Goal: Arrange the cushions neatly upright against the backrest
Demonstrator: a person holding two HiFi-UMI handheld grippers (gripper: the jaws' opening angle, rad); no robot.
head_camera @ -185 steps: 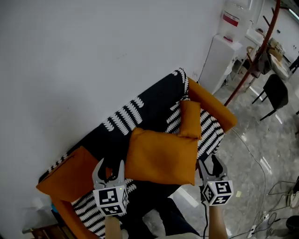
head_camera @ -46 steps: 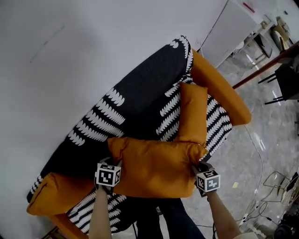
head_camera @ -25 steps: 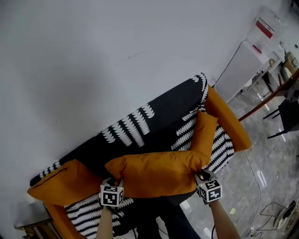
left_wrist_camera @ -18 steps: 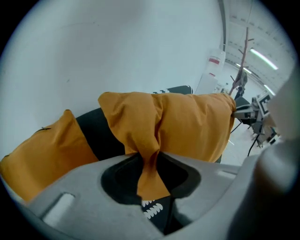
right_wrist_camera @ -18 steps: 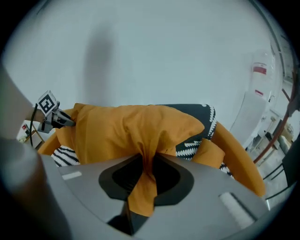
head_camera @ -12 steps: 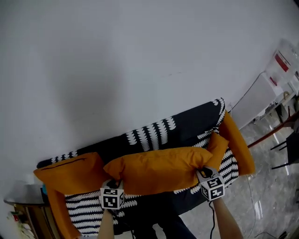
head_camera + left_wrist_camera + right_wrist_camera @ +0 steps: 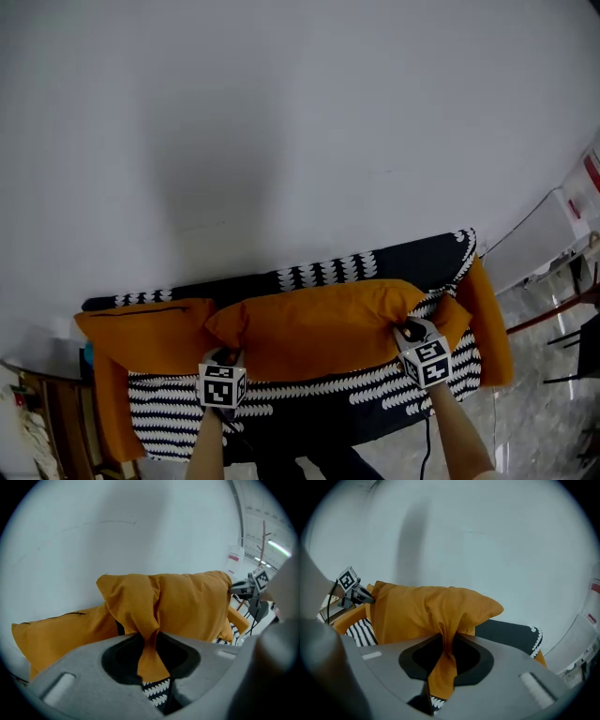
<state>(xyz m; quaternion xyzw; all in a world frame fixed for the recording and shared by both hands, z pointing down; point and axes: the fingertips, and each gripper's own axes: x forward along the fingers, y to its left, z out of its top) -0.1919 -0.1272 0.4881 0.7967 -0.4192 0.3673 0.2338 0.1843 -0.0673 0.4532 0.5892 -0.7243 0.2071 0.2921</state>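
A large orange cushion [image 7: 319, 328] stands lengthwise on the sofa, its top edge level with the dark backrest [image 7: 417, 262]. My left gripper [image 7: 225, 358] is shut on its lower left corner, with fabric bunched between the jaws [image 7: 150, 644]. My right gripper [image 7: 409, 331] is shut on the right corner, and a fold of cloth hangs through the jaws [image 7: 447, 653]. A second orange cushion [image 7: 141, 333] with a dark zip leans at the left end. A small orange cushion [image 7: 457, 319] sits at the right end, partly hidden by the big one.
The sofa seat [image 7: 309, 398] is black with white stripes, with orange armrests on the left [image 7: 108, 422] and right [image 7: 494, 323]. A white wall rises right behind the backrest. A wooden side table [image 7: 37, 412] stands at the left; a white appliance [image 7: 586, 230] at the right.
Both grippers have risen and carried the large cushion from the seat front up and back to the backrest, so it now stands on edge. The grips have not changed.
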